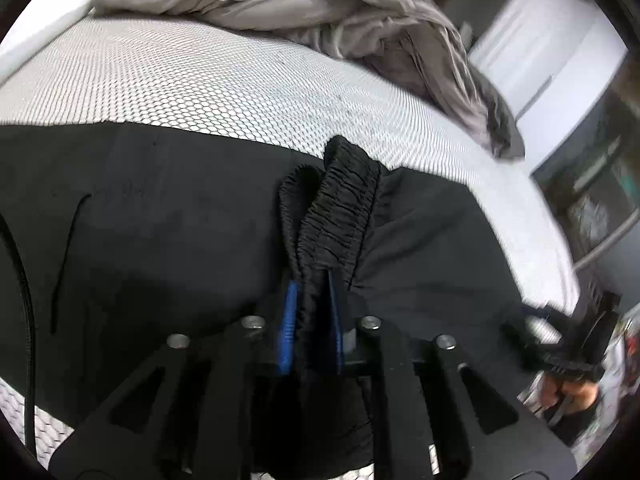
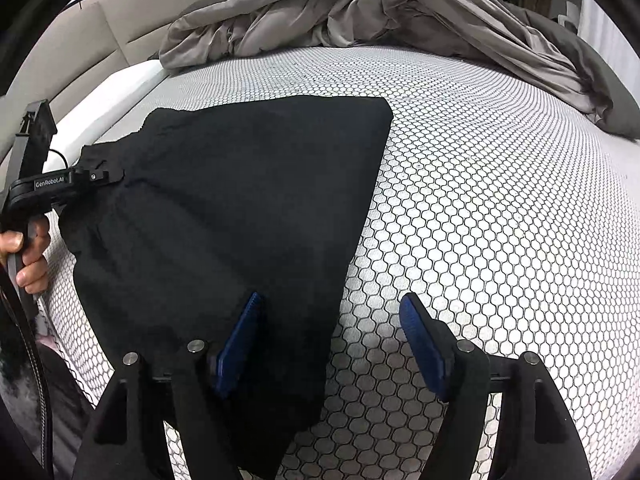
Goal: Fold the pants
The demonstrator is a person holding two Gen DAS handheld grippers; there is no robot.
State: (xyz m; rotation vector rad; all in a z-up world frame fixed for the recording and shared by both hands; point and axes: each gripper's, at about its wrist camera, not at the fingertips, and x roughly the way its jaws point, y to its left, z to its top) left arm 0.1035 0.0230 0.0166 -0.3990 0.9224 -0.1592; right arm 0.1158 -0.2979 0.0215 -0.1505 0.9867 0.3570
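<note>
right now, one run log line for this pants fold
left tongs: shut on elastic waistband | right tongs: open over edge of black fabric pants | surface: white honeycomb-mesh mattress

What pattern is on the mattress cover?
White honeycomb mesh mattress cover with dark hexagon outlines; clearest in the right wrist view.

Left claw (image 1: 311, 312) is pinched down tight, blue pads (image 1: 289, 320) nearly together with a bunch of gathered black waistband squeezed between them, pointing downward at a slant. From the right wrist view you can see the hand (image 2: 30, 258) wrapped around its handle, fingers curled on the grip, out at the left edge. Right claw (image 2: 332, 344) is spread wide, its two blue pads well apart and nothing clamped: the left pad sits over black cloth, the right one over bare mattress. It's also angled steeply down.
</note>
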